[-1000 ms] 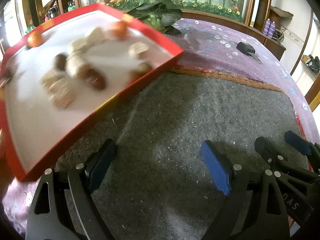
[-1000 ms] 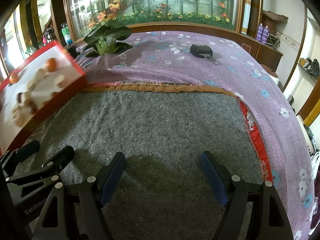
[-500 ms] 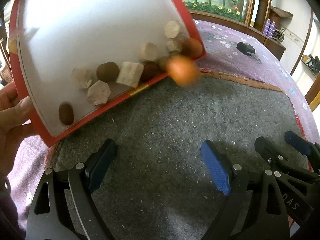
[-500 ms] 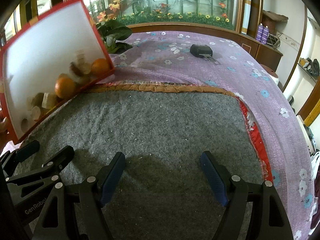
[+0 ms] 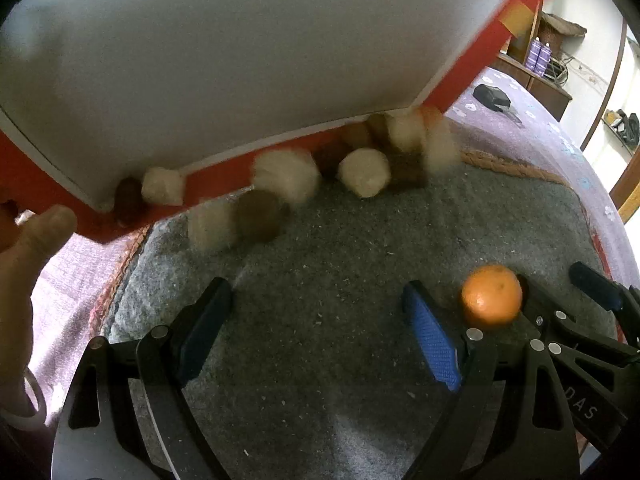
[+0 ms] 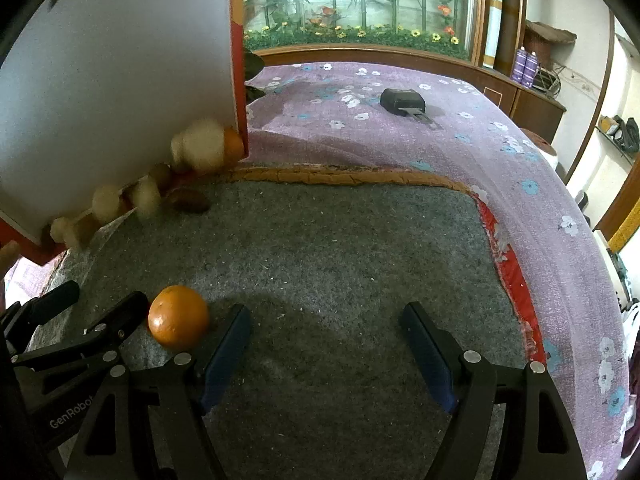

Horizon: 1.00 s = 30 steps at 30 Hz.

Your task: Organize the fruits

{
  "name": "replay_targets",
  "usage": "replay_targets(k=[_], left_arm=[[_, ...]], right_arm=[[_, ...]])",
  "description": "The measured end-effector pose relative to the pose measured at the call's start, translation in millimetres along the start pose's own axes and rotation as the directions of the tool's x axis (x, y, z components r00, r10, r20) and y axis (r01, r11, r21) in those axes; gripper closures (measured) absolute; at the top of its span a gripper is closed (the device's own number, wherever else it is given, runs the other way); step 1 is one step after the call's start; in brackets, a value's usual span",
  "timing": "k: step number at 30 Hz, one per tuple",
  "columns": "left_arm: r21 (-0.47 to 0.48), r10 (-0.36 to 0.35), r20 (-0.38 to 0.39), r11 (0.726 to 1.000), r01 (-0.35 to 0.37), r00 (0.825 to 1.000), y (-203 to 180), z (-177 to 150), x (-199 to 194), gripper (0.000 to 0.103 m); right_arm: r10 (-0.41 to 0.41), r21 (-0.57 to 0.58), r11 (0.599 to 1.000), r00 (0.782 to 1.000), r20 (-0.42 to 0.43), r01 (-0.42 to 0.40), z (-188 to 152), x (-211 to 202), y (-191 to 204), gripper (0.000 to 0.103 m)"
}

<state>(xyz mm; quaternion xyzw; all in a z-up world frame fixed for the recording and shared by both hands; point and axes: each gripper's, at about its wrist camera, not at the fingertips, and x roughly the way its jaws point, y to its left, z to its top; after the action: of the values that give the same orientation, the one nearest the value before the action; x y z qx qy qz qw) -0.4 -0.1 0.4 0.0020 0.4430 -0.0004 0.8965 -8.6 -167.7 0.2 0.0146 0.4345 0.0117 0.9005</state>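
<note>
A person's hand point(image 5: 36, 236) tips a red-rimmed white tray point(image 5: 200, 60) steeply over the grey mat point(image 5: 340, 260). Several pale and brown fruits point(image 5: 364, 172) tumble off its lower edge onto the mat, blurred. The same tray point(image 6: 120, 80) and falling fruits point(image 6: 148, 196) appear at the left of the right wrist view. One orange point(image 5: 492, 294) lies on the mat between my two grippers; it is the orange point(image 6: 178, 322) seen just left of the right gripper. My left gripper point(image 5: 320, 328) rests open on the mat. My right gripper point(image 6: 326, 348) is open too, nothing between its fingers.
A purple flowered cloth point(image 6: 400, 128) covers the table around the mat. A black device point(image 6: 402, 100) lies on it at the back. A wooden ledge and a flower-painted panel point(image 6: 360, 20) stand behind. A second orange point(image 6: 233, 142) sits in the tray's corner.
The tray has been tipped from flat to nearly upright. Its fruits slid to the lower edge and spill onto the mat. One orange rolled out and stopped between the grippers, which have not moved.
</note>
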Motion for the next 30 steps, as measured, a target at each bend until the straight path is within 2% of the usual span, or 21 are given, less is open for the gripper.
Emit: replay_targets(k=[30], left_arm=[[0.0, 0.0, -0.001, 1.0, 0.0, 1.0, 1.0, 0.9, -0.3, 0.015]], right_arm=[[0.001, 0.0, 1.0, 1.0, 0.001, -0.001, -0.6, 0.2, 0.1, 0.025]])
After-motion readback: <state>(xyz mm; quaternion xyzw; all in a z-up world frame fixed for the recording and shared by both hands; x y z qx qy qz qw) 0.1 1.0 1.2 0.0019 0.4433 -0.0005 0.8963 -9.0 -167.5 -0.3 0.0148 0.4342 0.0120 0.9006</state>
